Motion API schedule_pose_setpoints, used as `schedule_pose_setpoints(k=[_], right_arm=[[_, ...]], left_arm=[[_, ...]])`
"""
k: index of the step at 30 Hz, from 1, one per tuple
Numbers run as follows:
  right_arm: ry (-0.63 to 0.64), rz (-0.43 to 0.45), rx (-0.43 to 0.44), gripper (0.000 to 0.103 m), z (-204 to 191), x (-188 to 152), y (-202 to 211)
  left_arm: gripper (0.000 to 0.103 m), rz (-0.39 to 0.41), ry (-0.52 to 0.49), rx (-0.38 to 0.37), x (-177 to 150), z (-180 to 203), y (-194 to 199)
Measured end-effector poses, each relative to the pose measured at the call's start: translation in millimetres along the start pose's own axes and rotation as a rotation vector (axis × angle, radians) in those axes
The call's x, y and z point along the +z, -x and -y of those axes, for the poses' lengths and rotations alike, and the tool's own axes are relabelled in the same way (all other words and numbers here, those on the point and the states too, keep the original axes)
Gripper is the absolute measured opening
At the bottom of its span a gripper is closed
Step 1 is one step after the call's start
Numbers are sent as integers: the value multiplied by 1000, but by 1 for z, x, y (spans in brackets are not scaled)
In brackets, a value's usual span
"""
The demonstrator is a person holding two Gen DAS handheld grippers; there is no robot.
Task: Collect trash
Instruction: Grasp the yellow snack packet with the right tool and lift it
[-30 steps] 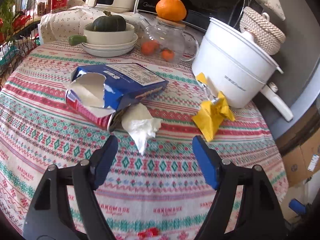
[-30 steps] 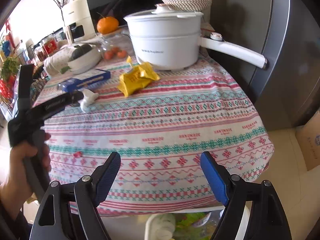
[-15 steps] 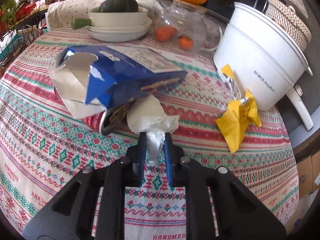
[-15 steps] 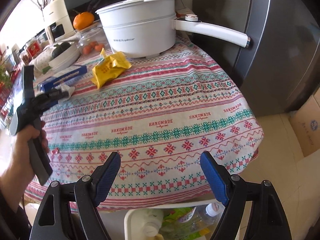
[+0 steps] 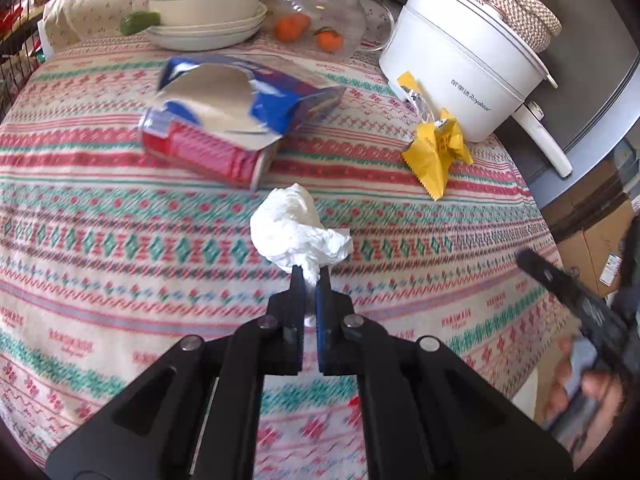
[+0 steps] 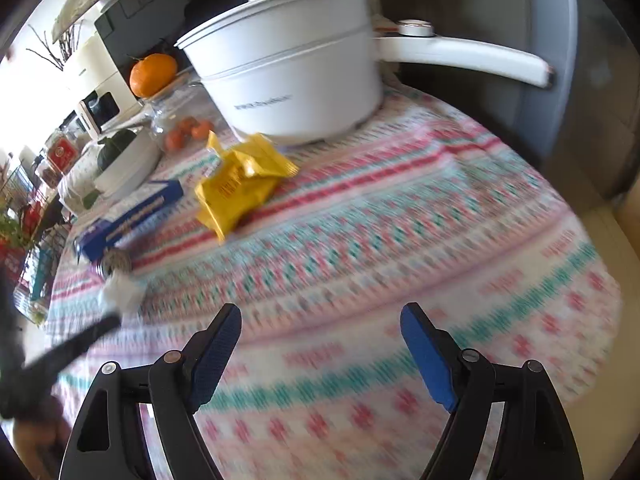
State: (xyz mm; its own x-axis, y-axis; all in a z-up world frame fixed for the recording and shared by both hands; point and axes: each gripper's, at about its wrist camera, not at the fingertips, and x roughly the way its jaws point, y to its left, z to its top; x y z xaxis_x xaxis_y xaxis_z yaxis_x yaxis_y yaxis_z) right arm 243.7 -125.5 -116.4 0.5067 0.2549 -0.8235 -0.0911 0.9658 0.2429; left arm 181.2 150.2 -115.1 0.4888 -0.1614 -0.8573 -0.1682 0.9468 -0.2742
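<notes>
My left gripper [image 5: 310, 276] is shut on a crumpled white tissue [image 5: 298, 230] and holds it over the patterned tablecloth [image 5: 120, 240]. A torn blue and red box [image 5: 236, 120] lies behind it, and a crumpled yellow wrapper [image 5: 436, 150] lies to the right by the white pot [image 5: 464, 68]. My right gripper [image 6: 320, 340] is open and empty above the near part of the table, with the yellow wrapper [image 6: 240, 184] ahead of it to the left. The tissue [image 6: 120, 292] and the blue box [image 6: 132, 216] show at that view's left.
A white electric pot [image 6: 288, 80] with a long handle stands at the back. A glass jar of small oranges [image 5: 320, 12], stacked bowls with a green squash [image 5: 208, 12] and a woven basket [image 5: 516, 0] stand behind. Cardboard boxes [image 5: 592, 240] sit on the floor to the right.
My left gripper closed on the tissue and pulled it back from the blue box. My right gripper moved forward over the table towards the yellow wrapper, still open.
</notes>
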Motion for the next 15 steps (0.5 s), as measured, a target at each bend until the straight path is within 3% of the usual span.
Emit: schedule_pose_setpoints(k=[8,15], right_arm=[[45,36,22,83,-63,34,-52],[134,37,-54,77,-104,56,-88]], left_arm=[[5,73,-93,-22,-4,-10,44],[5,115,-160,-16,-6,-10,68]])
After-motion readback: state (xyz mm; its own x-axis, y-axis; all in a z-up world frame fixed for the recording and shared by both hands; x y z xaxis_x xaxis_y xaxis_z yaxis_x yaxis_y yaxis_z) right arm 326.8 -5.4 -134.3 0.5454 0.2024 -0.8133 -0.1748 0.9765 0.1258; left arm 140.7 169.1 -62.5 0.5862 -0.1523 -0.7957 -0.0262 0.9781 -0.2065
